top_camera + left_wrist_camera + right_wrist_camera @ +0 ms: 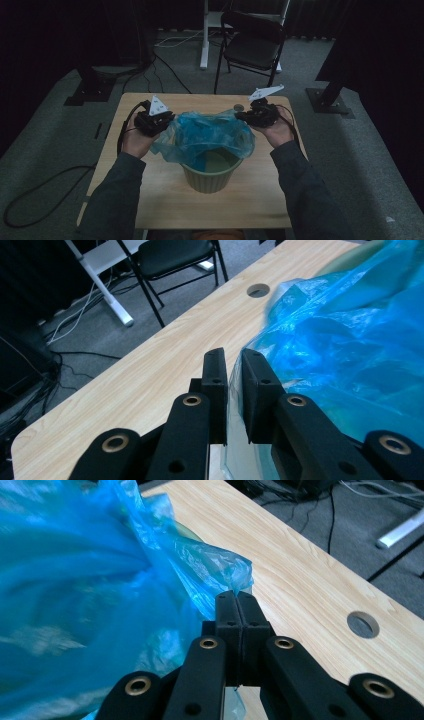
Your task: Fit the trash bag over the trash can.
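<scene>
One crinkled, translucent blue plastic bag [210, 132] sits in a ribbed pale green plastic bin [212, 175] at the middle of the light wooden desk [150, 200], its mouth spread open over the rim. Both hands reach in from the near edge, forearms angled inward. The left tongs [234, 390] are narrowly parted with the bag's film between the jaws. The right tongs [239, 612] are pressed together on the bag's edge. A black folding chair [255, 42] stands beyond the far edge.
</scene>
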Demonstrator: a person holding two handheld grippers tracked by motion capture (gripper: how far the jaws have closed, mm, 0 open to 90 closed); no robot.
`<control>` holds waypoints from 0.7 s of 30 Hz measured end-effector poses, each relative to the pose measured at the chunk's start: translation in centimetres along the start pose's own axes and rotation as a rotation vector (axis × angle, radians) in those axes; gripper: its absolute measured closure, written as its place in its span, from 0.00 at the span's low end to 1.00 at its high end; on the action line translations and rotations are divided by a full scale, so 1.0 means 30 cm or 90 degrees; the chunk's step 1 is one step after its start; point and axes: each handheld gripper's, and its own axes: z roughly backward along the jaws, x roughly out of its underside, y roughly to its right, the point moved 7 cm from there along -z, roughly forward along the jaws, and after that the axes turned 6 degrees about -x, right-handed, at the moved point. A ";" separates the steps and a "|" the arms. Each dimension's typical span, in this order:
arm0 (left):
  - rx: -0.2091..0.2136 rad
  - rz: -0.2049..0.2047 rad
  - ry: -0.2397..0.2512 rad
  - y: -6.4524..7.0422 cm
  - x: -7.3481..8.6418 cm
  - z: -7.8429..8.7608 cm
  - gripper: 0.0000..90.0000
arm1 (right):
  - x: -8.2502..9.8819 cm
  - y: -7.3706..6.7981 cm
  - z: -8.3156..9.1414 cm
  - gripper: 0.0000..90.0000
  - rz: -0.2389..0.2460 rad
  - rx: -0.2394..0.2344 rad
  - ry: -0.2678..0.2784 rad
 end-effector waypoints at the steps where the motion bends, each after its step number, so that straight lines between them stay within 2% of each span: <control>1: -0.001 0.003 0.001 -0.001 -0.001 -0.011 0.91 | 0.005 0.008 -0.006 1.00 -0.002 0.001 -0.002; 5: 0.005 0.013 0.002 -0.005 -0.006 -0.037 0.91 | 0.019 0.027 -0.016 1.00 -0.014 0.005 -0.006; 8: 0.009 0.024 0.003 -0.007 -0.013 -0.078 0.91 | 0.037 0.049 -0.031 1.00 -0.026 0.007 -0.011; 11: 0.029 0.049 -0.003 -0.007 -0.006 -0.111 0.92 | 0.051 0.061 -0.044 1.00 -0.033 0.009 -0.017; 12: 0.029 0.049 -0.003 -0.007 -0.006 -0.111 0.92 | 0.051 0.061 -0.044 1.00 -0.033 0.009 -0.017; 14: 0.047 0.065 -0.012 0.000 0.008 -0.137 0.92 | 0.066 0.069 -0.057 1.00 -0.041 0.008 -0.023; 21: 0.072 0.075 -0.025 0.016 0.020 -0.174 0.92 | 0.098 0.089 -0.090 1.00 -0.059 0.004 -0.041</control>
